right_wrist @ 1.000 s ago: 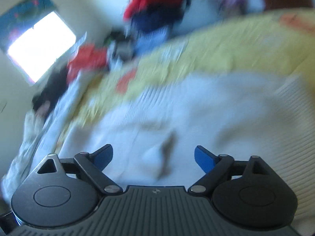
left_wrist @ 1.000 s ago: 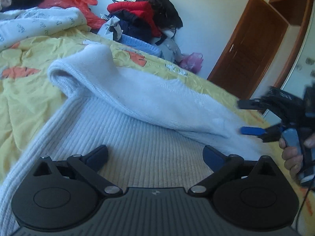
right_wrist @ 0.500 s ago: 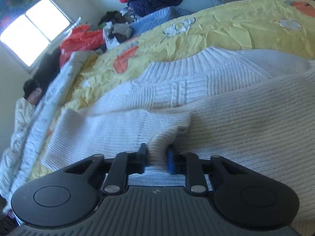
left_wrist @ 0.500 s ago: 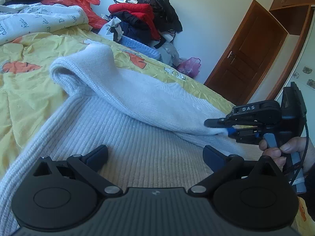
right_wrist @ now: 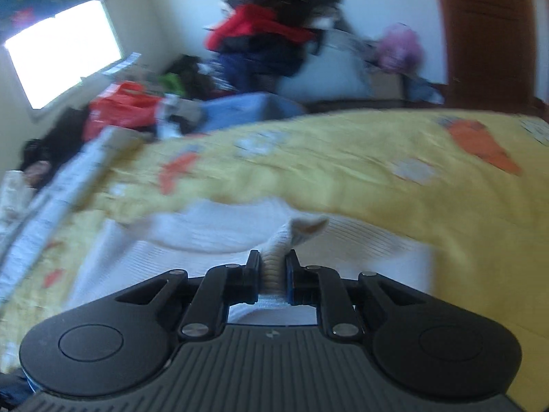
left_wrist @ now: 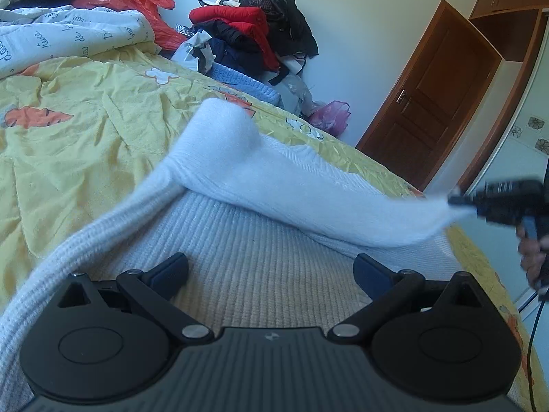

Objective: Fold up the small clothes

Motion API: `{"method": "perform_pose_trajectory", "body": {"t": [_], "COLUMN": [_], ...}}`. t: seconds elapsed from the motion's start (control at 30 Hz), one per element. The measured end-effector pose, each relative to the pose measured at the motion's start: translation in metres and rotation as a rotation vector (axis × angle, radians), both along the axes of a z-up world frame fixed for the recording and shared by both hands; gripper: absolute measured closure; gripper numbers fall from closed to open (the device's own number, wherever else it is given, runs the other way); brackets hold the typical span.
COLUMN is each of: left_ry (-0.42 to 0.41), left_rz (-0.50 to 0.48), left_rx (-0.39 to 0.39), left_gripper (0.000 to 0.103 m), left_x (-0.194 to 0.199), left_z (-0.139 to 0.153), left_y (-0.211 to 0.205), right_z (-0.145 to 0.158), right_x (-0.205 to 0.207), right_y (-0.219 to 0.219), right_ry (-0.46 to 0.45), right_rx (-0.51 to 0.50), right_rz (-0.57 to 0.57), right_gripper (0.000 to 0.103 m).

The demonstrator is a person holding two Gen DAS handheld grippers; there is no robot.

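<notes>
Sleeve lifted clear of sweater body; slip risk noted
Right gripper (right_wrist: 272, 267) is pinched on sleeve (left_wrist: 308, 199) cuff edge only; left gripper (left_wrist: 271, 271) is held spread over sweater (left_wrist: 240, 257), so the body could be dragged

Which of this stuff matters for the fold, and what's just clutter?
In play: white sweater; its sleeve, clamped in right gripper; left gripper, open over it.
Clutter: clothes pile, red bag, printed quilt, pink bag.

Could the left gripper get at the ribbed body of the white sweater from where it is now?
Probably yes. The left gripper is open just above the sweater, with nothing between them; the right gripper holds only the sleeve end, off to one side.
</notes>
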State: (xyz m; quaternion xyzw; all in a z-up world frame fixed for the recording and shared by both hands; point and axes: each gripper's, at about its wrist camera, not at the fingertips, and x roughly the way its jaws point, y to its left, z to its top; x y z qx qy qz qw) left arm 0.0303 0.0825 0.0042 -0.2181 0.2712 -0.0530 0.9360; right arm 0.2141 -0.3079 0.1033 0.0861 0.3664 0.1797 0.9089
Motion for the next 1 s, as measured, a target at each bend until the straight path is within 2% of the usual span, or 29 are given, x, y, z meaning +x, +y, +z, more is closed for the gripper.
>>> {"method": "perform_pose_trajectory", "body": {"t": [0.03,0.1,0.2,0.3,0.33,0.4,0.43,0.47,0.5,0.57,0.67,0.73,0.8,0.9,1.0], "left_ry": [0.001,0.002,0.005,0.007,0.007,0.01,0.016,0.024,0.016,-0.054,-0.156,-0.125,-0.037,0.106,0.076], "left_rz": [0.0,0.0,0.001,0.002,0.003,0.007,0.017,0.028,0.021,-0.045,-0.096,-0.129,-0.145,-0.164,-0.16], "left_rx": [0.003,0.009,0.018,0.025,0.025,0.034,0.05,0.088,0.142,0.259,0.465,0.536,0.557,0.575,0.475], "left_gripper": [0.0,0.0,0.0,0.0,0.0,0.0,0.0,0.0,0.0,0.0,0.0,0.0,0.0,0.0,0.0], "left_x": [0.0,0.0,0.0,0.0,0.001,0.0,-0.001,-0.001,0.0,0.01,0.04,0.072,0.106,0.136,0.132], "left_z": [0.0,0.0,0.001,0.001,0.001,0.002,0.005,0.01,0.017,0.036,0.057,0.056,0.046,0.022,0.007], "left_y": [0.0,-0.001,-0.003,-0.003,-0.004,-0.005,-0.008,-0.014,-0.023,-0.045,-0.079,-0.092,-0.096,-0.095,-0.078], "right_z": [-0.009,-0.026,-0.048,-0.055,-0.056,-0.055,-0.051,-0.047,-0.042,-0.034,-0.03,-0.033,-0.043,-0.068,-0.084], "right_x": [0.0,0.0,-0.005,-0.011,-0.013,-0.019,-0.023,-0.028,-0.033,-0.038,-0.032,-0.021,-0.01,-0.003,-0.022], "right_y": [-0.01,-0.023,-0.031,-0.036,-0.038,-0.044,-0.044,-0.041,-0.039,-0.033,-0.003,0.012,0.026,0.037,0.035], "right_ry": [0.016,0.043,0.07,0.072,0.071,0.061,0.045,0.019,-0.007,-0.048,-0.073,-0.059,-0.016,0.034,-0.095], "right_rx": [-0.006,-0.012,-0.007,0.018,0.026,0.074,0.091,0.101,0.106,0.114,0.051,0.029,0.015,-0.08,-0.096], "right_rz": [-0.019,-0.052,-0.082,-0.099,-0.115,-0.15,-0.162,-0.16,-0.148,-0.107,-0.05,-0.026,-0.009,-0.015,0.032], "right_gripper": [0.089,0.097,0.099,0.1,0.099,0.086,0.086,0.083,0.071,0.06,0.06,0.06,0.06,0.061,0.061]}}
